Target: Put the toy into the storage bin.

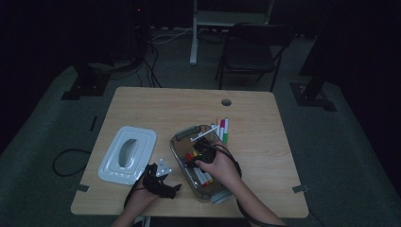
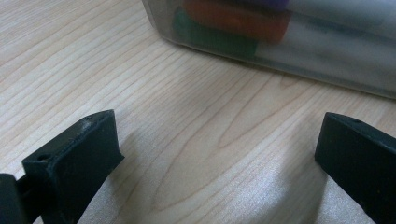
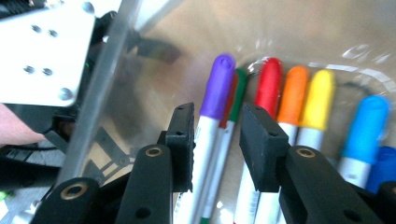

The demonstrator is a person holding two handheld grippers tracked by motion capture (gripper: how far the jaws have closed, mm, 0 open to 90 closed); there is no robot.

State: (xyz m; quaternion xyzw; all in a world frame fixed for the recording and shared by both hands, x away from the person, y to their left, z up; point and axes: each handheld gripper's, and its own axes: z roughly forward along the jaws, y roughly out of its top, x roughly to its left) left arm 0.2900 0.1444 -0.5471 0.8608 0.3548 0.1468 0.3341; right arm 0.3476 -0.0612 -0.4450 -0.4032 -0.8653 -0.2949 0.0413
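Observation:
A clear plastic box (image 1: 182, 136) stands on the wooden table, with several coloured markers (image 1: 202, 176) lying in it. My right gripper (image 3: 217, 140) reaches down into the box. Its jaws stand a little apart around the purple-capped marker (image 3: 217, 88), with a small gap on one side, so it is open. Red (image 3: 269, 81), orange (image 3: 294, 88), yellow (image 3: 321, 93) and blue (image 3: 371, 121) markers lie beside it. My left gripper (image 2: 219, 154) rests wide open and empty on the table just left of the box wall (image 2: 327, 65). In the high view the left gripper (image 1: 163, 182) sits by the box's near left side.
The box's white lid (image 1: 126, 153) lies to the left on the table. A few more markers (image 1: 223, 128) lie on the table just behind the box. A cable hole (image 1: 226, 101) is near the far edge. A dark chair (image 1: 250, 52) stands beyond the table.

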